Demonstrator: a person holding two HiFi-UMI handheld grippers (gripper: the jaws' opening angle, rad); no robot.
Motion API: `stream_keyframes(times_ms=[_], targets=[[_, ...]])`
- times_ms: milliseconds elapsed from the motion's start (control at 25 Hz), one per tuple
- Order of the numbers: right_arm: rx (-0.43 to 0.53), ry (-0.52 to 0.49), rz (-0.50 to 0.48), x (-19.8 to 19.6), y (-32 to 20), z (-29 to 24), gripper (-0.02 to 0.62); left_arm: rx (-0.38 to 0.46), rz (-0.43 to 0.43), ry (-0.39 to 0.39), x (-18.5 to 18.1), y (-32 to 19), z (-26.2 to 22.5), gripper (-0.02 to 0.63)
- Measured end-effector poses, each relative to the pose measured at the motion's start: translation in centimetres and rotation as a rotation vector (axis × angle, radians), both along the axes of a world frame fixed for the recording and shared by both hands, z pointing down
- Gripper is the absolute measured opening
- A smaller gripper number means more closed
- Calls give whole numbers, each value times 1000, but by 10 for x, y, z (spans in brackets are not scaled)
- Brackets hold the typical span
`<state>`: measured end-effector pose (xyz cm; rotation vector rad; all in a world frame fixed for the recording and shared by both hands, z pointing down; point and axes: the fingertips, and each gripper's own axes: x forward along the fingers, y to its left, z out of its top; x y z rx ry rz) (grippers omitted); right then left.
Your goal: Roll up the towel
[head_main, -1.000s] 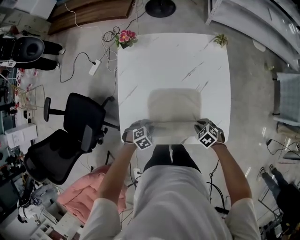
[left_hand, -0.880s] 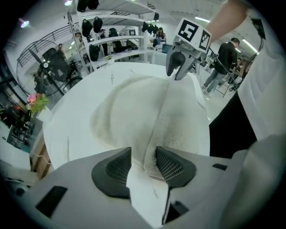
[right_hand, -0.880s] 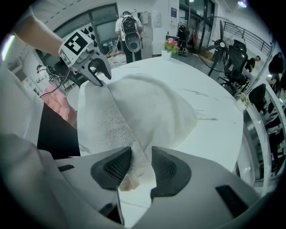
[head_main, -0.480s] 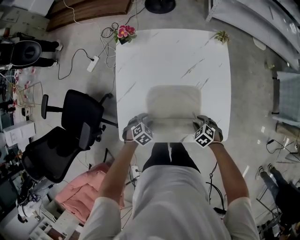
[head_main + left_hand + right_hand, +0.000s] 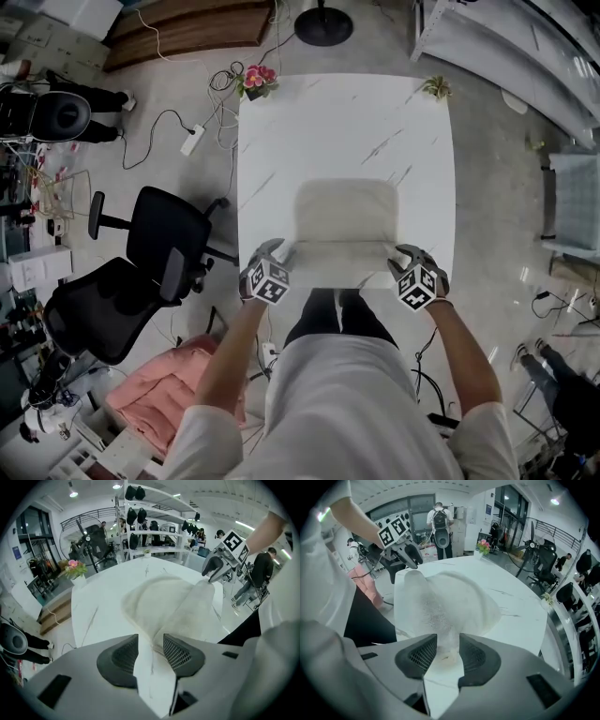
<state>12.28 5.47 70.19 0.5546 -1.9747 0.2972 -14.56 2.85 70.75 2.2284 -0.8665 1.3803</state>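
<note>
Though the towel seemingly has one near turn and most rolling remains, the left gripper and right gripper, jaws just opening, straddle its corners unclamped.

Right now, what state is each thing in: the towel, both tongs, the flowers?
Towel: flat on the table, near edge turned into a low roll.
Left tongs: open, jaws just been opening, towel corner loose between their tips.
Right tongs: open, jaws just been opening, towel corner loose between their tips.
Flowers: upright on a far table corner.
</note>
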Motion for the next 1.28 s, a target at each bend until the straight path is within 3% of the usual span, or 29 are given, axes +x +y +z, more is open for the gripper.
stream_keyframes(times_ms=[240, 360, 560, 760, 920, 1280], targets=[[-37, -19, -110, -14, 39, 2, 163, 51, 140, 15, 21, 44, -7, 181], [-38, 2, -133, -13, 49, 9, 163, 81, 225, -28, 32, 61, 0, 123], [-16, 40, -139, -9, 51, 24, 163, 82, 290, -109, 34, 72, 27, 178], [48, 107, -125, -6, 49, 42, 160, 127, 297, -149, 33, 70, 46, 132], [101, 147, -126, -7, 44, 51, 77, 148, 275, -147, 32, 64, 45, 75], [-7, 103, -163, -11, 81, 42, 51, 65, 320, -115, 25, 107, 41, 55]])
